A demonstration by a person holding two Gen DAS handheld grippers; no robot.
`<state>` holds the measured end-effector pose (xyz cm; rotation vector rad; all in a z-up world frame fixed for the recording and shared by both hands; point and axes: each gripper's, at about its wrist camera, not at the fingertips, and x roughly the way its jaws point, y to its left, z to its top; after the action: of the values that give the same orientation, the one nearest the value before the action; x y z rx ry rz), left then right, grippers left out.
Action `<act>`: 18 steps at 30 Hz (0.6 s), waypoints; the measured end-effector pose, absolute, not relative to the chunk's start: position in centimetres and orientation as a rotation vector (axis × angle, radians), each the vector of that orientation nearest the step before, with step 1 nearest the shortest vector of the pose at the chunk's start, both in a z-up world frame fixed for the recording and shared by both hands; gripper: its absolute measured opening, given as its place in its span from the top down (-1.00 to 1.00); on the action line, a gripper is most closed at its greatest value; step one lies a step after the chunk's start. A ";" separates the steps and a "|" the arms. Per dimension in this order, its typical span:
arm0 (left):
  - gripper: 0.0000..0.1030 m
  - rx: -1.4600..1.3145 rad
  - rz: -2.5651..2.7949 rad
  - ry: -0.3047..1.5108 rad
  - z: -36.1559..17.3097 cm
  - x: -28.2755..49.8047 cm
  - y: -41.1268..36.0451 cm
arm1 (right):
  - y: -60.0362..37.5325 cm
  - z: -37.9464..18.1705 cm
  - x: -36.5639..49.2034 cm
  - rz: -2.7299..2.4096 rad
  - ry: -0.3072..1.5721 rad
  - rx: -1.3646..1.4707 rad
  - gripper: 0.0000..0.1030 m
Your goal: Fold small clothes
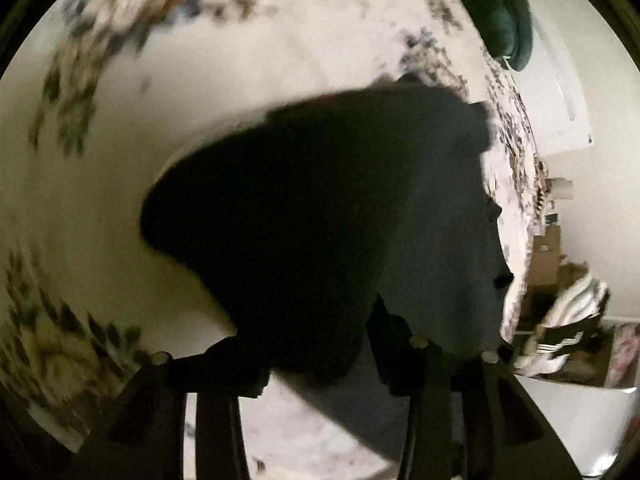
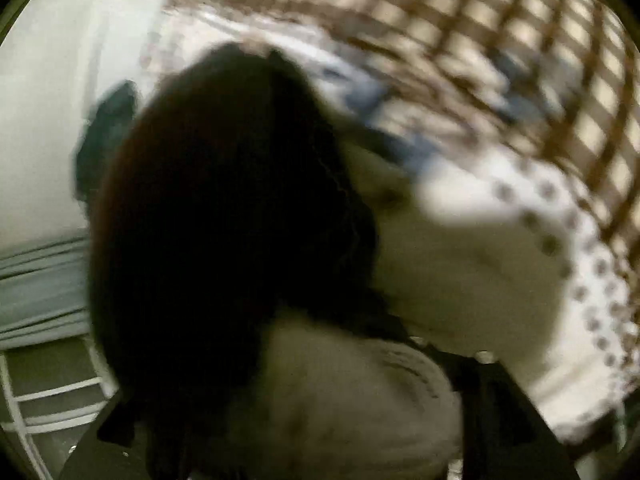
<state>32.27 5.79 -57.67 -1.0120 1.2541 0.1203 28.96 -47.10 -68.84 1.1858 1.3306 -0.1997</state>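
A black garment (image 1: pixel 320 220) fills the middle of the left wrist view, lifted off the bed and casting a grey shadow to its right. Its lower edge bunches over the tips of my left gripper (image 1: pixel 320 360). The fingers stand a little apart, and whether the pads press on the cloth is hidden. In the blurred right wrist view the same black garment (image 2: pixel 208 220) drapes over the left finger of my right gripper (image 2: pixel 304 392). Those jaws stand wide, with a cream cloth (image 2: pixel 352 400) showing between them and the right finger bare.
A white bedspread with a flower print (image 1: pixel 280 60) lies under everything. A dark green item (image 1: pixel 496 8) sits at its far edge and a striped cloth (image 1: pixel 572 320) beyond the right edge. A brown plaid blanket (image 2: pixel 500 40) and a dotted white cloth (image 2: pixel 580 280) lie to the right.
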 end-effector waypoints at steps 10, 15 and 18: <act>-0.41 -0.739 -0.268 1.331 -47.1 34.0 -1.3 | -45.6 -58.4 28.2 -0.166 1.387 0.727 -0.68; -0.41 -0.516 -0.338 1.197 -44.7 41.7 -4.2 | -46.9 -53.0 33.9 -0.170 1.264 0.614 -0.71; -0.41 -0.345 -0.306 1.161 -46.6 47.3 -4.7 | -48.4 -54.4 41.3 -0.164 1.215 0.591 -0.72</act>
<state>47.33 -4.73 -46.62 -0.3448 1.1610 -0.3060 41.27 -48.41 -54.44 0.5909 1.2152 -0.1645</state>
